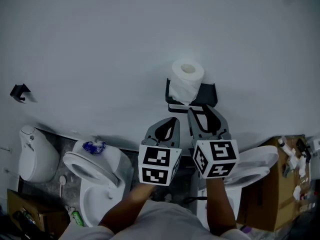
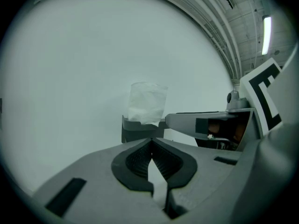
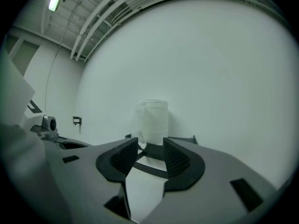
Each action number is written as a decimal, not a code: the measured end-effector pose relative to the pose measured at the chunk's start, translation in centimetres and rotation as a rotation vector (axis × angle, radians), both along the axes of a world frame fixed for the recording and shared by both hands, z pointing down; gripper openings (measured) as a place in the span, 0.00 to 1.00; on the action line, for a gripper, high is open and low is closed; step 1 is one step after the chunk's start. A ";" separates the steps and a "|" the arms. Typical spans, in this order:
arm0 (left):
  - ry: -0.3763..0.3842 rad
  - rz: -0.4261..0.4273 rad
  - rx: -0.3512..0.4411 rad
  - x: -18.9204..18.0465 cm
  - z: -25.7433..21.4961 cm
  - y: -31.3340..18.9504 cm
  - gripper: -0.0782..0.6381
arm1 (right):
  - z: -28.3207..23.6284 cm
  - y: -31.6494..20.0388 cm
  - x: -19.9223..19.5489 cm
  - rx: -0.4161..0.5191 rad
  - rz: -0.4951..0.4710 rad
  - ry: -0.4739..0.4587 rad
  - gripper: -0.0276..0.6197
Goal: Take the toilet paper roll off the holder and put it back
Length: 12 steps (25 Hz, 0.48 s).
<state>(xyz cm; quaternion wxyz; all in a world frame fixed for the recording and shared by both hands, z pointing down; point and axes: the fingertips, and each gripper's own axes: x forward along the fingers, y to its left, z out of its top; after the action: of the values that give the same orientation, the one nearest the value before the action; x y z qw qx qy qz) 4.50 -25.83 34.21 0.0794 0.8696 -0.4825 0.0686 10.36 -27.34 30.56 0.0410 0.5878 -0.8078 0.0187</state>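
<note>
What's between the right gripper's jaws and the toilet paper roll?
Only the front of the black holder, per the right gripper view: it shows through the open jaws of the right gripper, with the toilet paper roll upright on it behind.

A small black bracket (image 1: 20,91) hangs at the left of the bare white wall (image 1: 100,34). Below it, a white toilet (image 1: 97,184) carries a blue object (image 1: 93,146) on top. A second toilet (image 1: 255,161) stands beside a cardboard box (image 1: 275,194) at the floor's right edge.
</note>
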 end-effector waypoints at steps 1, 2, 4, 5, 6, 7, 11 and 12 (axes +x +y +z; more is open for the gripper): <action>0.001 -0.001 0.003 0.1 0.0 0.1 0.12 | 0.1 0.3 0.1 -0.001 -0.002 0.002 0.29; 0.002 -0.002 0.007 0.2 -0.1 0.3 0.12 | 0.3 0.5 0.1 -0.002 -0.004 0.004 0.28; 0.003 -0.008 0.014 0.2 -0.1 0.5 0.12 | 0.6 1.0 0.1 -0.006 -0.009 0.011 0.26; 0.003 -0.008 0.014 0.3 -0.1 0.7 0.12 | 0.8 1.3 0.1 -0.009 -0.012 0.013 0.24; 0.003 -0.007 0.013 0.4 0.0 0.9 0.12 | 1.1 1.5 0.1 -0.012 -0.016 0.016 0.23; 0.005 -0.005 0.013 0.6 0.0 1.1 0.12 | 1.3 1.7 0.0 -0.015 -0.019 0.018 0.22; 0.001 0.002 0.018 1.0 0.1 1.6 0.12 | 2.2 2.6 -0.3 -0.026 -0.034 0.020 0.16; -0.002 0.002 0.019 1.0 0.2 1.7 0.12 | 2.5 2.7 -0.4 -0.029 -0.036 0.020 0.15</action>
<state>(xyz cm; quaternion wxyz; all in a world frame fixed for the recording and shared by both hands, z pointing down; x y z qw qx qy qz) 5.53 -24.17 34.45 0.0709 0.8708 -0.4822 0.0649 9.99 -24.62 33.04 0.0580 0.5725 -0.8175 0.0241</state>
